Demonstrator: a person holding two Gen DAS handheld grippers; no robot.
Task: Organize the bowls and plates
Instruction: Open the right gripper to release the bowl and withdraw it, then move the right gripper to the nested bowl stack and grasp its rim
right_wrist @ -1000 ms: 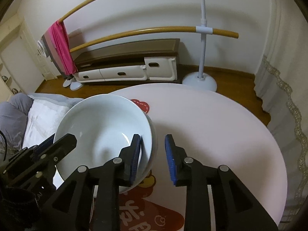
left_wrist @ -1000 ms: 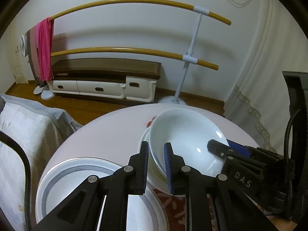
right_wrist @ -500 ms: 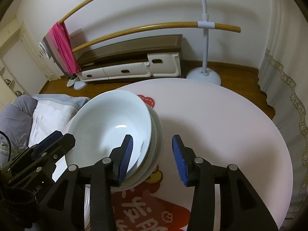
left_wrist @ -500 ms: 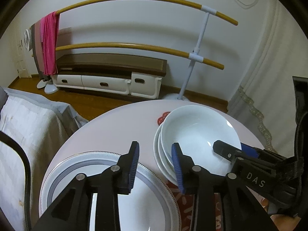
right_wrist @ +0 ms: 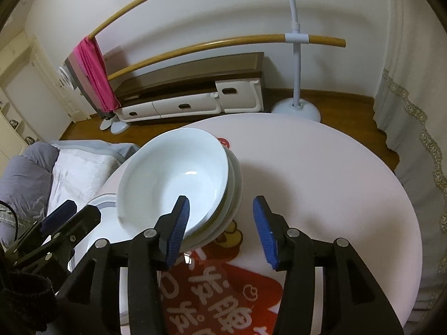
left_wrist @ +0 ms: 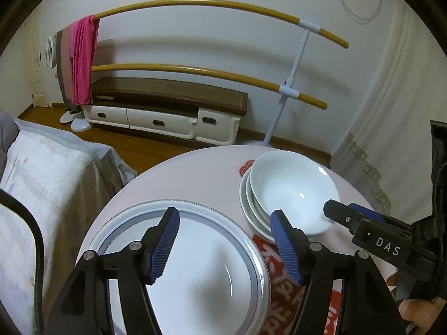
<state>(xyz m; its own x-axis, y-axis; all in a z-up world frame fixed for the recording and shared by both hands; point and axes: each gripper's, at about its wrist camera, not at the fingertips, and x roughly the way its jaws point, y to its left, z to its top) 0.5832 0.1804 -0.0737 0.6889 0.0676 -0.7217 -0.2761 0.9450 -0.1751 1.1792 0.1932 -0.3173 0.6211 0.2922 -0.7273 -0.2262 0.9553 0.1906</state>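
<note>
Glossy white bowls (right_wrist: 173, 178) nested beside grey-rimmed plate (left_wrist: 195, 223); ribbed-padded left tool (left_wrist: 223, 240) and right tool (right_wrist: 220, 226) both agape.

White capital letters "DAS" stand on the black body of the right claw (left_wrist: 349, 215), seen at about four o'clock in the left wrist view; the letters sit on the flat side just behind its fingers. On the round pink counter (right_wrist: 321, 173) lies a red printed decal (right_wrist: 220, 298) carrying large white Chinese characters. In the right wrist view they run across the six o'clock area between the claw arms, partly covered and too distorted to read with certainty. The same decal (left_wrist: 282, 304) shows pale strokes at five o'clock in the left wrist view, also unreadable. No numbers or brand marks show on the crockery.
</note>
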